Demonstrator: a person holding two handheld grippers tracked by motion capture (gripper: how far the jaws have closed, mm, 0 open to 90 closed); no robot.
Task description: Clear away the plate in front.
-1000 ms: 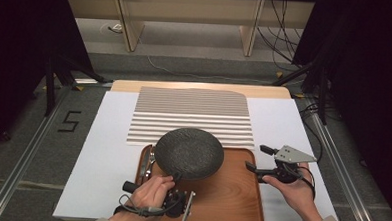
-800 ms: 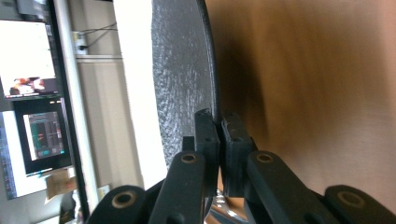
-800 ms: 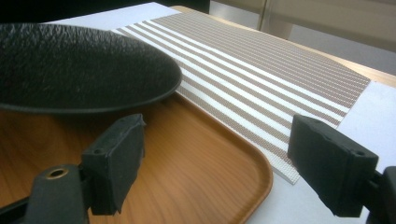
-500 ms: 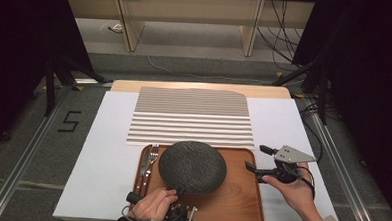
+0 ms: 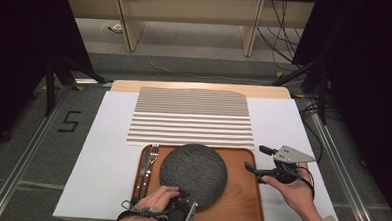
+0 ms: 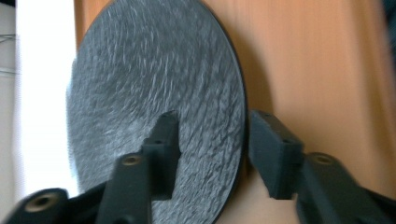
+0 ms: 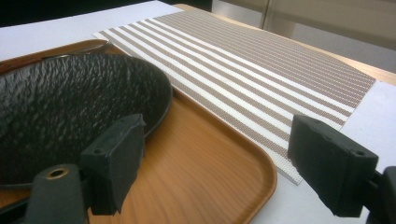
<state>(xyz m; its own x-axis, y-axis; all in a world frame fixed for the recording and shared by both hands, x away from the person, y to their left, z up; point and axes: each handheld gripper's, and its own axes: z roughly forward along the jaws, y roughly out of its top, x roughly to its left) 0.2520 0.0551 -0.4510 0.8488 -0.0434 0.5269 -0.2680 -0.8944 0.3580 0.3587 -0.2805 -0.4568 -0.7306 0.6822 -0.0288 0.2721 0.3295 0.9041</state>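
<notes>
Fork and knife [image 5: 146, 168]: left edge of tray [image 5: 240, 207] | Left tongs [image 6: 210, 154]: jaws just opened, straddling near rim of dark plate [image 5: 193, 173], no grip | Plate: flat on tray on bench | Right tongs [image 5: 254, 158]: released, hovering over tray's right edge.

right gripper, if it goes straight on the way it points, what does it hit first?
Probably the dark plate. The right gripper is open and points left across the wooden tray, bare tray surface between them. Height above the tray is unclear.

Plate [image 5: 193, 173]: dark grey, rough scored texture. Tray [image 5: 240, 192]: orange-brown wood grain. Mat [image 5: 191, 118]: brown and white stripes. Table cover [image 5: 107, 151]: plain white. Gripper pads [image 7: 116, 158]: black.
</notes>
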